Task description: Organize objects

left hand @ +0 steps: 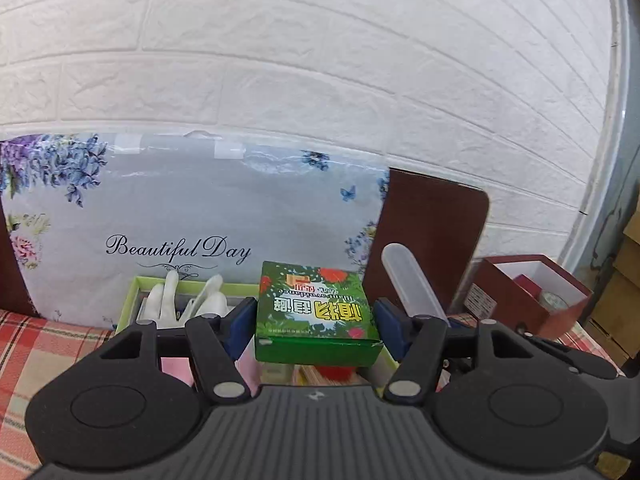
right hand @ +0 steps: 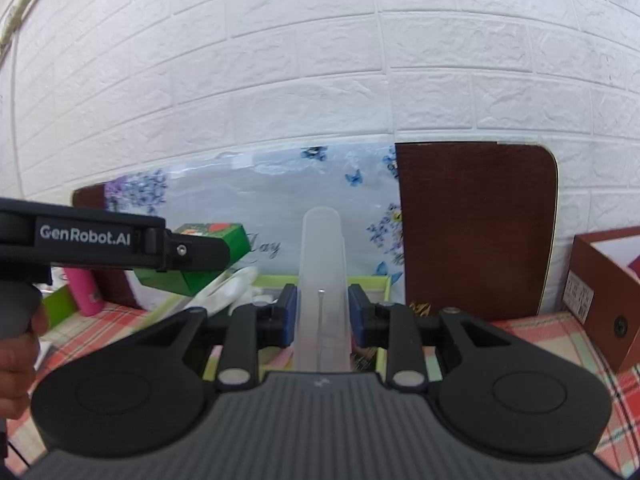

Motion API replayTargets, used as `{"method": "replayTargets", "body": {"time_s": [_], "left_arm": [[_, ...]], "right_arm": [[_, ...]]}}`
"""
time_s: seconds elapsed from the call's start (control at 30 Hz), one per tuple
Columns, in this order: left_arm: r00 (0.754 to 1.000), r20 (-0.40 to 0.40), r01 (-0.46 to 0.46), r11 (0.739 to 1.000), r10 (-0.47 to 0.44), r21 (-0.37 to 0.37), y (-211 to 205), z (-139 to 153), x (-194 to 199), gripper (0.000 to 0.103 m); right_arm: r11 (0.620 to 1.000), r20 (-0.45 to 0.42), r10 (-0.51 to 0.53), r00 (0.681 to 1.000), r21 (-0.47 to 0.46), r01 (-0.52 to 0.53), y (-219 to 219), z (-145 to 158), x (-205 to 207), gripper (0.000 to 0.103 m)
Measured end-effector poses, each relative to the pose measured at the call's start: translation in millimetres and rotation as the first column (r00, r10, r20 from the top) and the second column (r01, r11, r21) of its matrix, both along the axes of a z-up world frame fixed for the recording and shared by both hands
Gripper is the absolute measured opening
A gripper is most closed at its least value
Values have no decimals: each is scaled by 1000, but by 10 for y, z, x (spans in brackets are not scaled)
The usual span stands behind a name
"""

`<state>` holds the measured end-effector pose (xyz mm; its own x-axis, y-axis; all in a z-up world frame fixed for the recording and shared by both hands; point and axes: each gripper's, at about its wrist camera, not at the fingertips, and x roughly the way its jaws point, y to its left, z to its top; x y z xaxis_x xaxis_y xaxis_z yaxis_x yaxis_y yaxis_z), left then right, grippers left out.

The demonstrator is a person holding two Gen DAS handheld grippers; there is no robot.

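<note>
Above the checked cloth [left hand: 48, 344] | your left gripper [left hand: 316, 322] clamps the green box [left hand: 316, 312] between both pads, lifted over the green tray [left hand: 132, 292] holding 1 white glove [left hand: 176, 296] | your right gripper [right hand: 322, 316] pinches the clear tube [right hand: 322, 264] upright | red box [right hand: 596, 292] far right.

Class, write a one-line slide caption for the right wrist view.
Right gripper clamps a translucent tube above the green tray; left gripper holds a green box.
</note>
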<state>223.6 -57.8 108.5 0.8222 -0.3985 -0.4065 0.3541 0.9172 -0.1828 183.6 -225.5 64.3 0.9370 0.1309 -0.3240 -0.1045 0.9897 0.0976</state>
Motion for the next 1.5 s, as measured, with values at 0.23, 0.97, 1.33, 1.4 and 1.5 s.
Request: {"method": "replayTargets", "body": {"time_s": [0.23,0.97,1.33,1.4,1.5], "left_arm": [[999,-39,-19,1000,19,0,-65,-303,543,61],[988,-53,-140,988,143,61,176,-279,-80,95],[959,-118,-237,958,257,161,314,-384,-952,97],[958,-128,-236,958,257,162,339,-417,-1051,97],[953,-143,-240,954,267,179,365,-473,-1185,97]], "right_arm": [[999,-62,-18,998,-37,16,69,-360,592,27],[999,-16,-22,1000,-45,21,-4,-238,-104,103],[999,-98,-26,995,-48,21,84,-234,-927,103],[999,-112,-27,993,-48,21,119,-262,-1037,103],[999,-129,-24,991,-41,19,154,-293,-1156,103]]}}
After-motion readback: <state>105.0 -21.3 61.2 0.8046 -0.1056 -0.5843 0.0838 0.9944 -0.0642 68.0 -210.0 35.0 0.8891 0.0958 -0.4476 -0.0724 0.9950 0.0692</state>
